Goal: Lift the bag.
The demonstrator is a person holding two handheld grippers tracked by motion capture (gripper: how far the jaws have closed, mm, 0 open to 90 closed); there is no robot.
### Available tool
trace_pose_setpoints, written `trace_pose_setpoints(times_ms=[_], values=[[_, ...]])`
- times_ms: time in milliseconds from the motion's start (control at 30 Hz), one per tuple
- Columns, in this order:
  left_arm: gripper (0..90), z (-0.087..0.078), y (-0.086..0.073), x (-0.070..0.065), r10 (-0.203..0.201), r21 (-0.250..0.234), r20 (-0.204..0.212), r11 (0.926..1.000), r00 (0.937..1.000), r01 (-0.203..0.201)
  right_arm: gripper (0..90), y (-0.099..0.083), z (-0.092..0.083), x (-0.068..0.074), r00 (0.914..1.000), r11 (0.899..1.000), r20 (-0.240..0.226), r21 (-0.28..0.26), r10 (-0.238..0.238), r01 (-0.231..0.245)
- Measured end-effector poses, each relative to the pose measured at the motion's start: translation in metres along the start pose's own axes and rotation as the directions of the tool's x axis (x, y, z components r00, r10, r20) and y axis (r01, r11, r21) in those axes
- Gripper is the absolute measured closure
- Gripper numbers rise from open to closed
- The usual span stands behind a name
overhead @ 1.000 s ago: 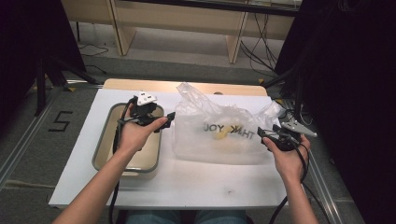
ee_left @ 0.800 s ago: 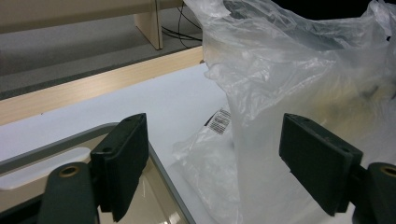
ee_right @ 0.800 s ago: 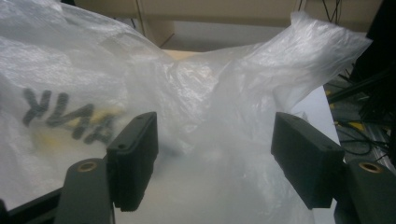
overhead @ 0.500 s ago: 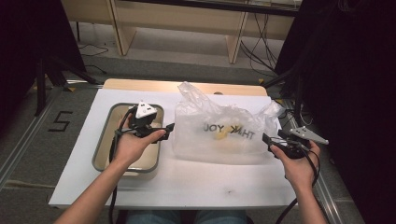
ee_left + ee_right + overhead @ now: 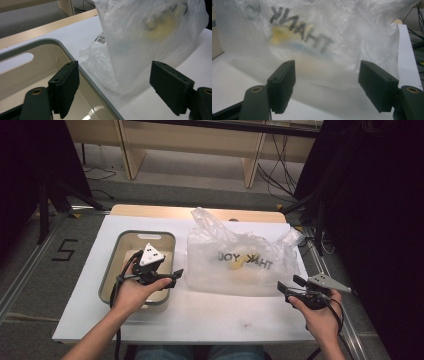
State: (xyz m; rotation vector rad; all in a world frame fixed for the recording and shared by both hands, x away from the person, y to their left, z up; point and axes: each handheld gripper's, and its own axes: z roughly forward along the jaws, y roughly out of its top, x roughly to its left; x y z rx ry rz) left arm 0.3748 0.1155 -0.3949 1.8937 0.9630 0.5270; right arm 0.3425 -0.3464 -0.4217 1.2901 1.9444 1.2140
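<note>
one plastic bag [image 5: 240, 260], one tray [image 5: 112, 270]

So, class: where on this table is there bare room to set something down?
Bare patches: the near strip of the white table between the two hands, in front of the plastic bag, and the far left corner beyond the tray. Crowded: the middle, where tray, left claw and bag sit close together.

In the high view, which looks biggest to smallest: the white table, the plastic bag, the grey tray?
1. White table
2. Plastic bag
3. Grey tray, though a hand and gripper cover part of it.
</note>
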Motion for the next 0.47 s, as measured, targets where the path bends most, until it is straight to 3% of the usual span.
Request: trace_pose_setpoints(times_ms=[133,467], values=[[23.8,-0.0046,-0.0103,-0.0012,0.005,0.005,0.007,1.0000,1.0000,-0.005,31.1,-0.0067,-0.0028,0.0020,1.0000,1.000,-0.004,0.002,0.006,-0.006],[23.5,-0.0061,-0.0110,-0.0075,0.025,-0.002,0.020,0.9997,0.9995,-0.025,31.5,-0.0089,-0.0034,0.0000,0.9995,0.999,0.013,-0.019,0.028,-0.027]])
